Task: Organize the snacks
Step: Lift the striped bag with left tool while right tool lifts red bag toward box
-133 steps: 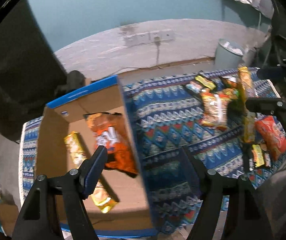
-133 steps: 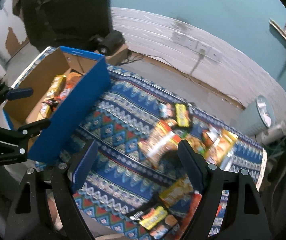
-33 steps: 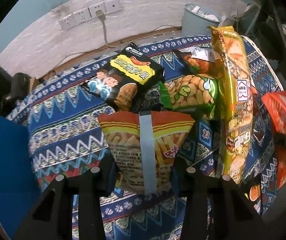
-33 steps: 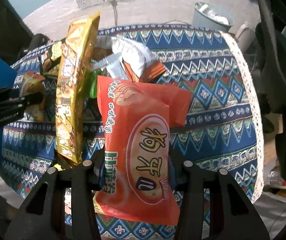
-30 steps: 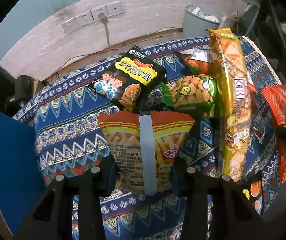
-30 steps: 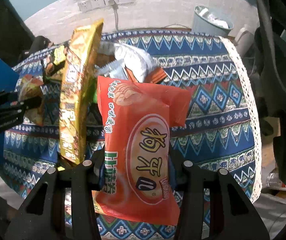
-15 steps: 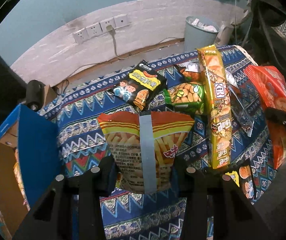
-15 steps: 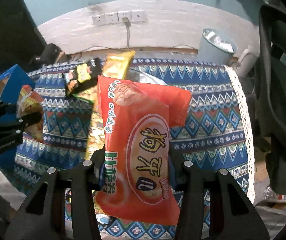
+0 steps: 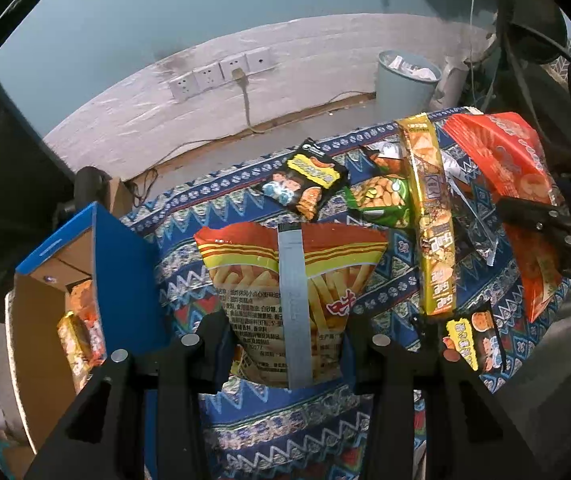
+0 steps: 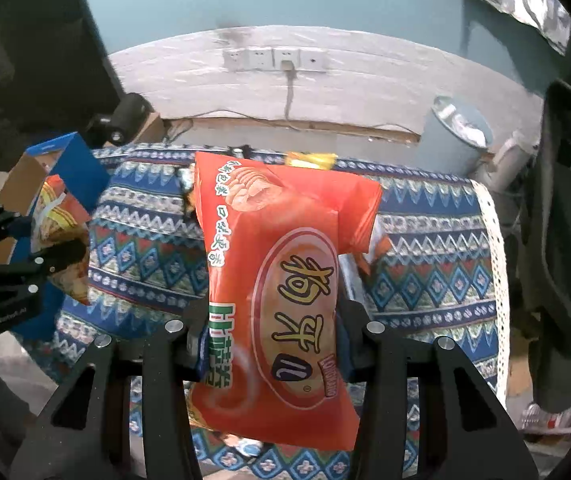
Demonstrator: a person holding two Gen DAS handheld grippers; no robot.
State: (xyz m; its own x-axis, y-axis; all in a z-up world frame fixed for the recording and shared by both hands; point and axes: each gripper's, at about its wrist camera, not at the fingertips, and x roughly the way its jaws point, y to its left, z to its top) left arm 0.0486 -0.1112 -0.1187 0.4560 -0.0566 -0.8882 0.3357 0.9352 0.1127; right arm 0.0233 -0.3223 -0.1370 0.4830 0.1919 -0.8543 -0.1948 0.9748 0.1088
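Both bags now ride higher above the table: left hand-held gripper clamps the fries bag, right hand-held gripper the red bag. Carry both level over the box before releasing.

Eight snack packets, one box

A teal wall rises over a whitewashed band with four sockets, one plugged. A grey bin stands on the floor past the worktop's far right corner.
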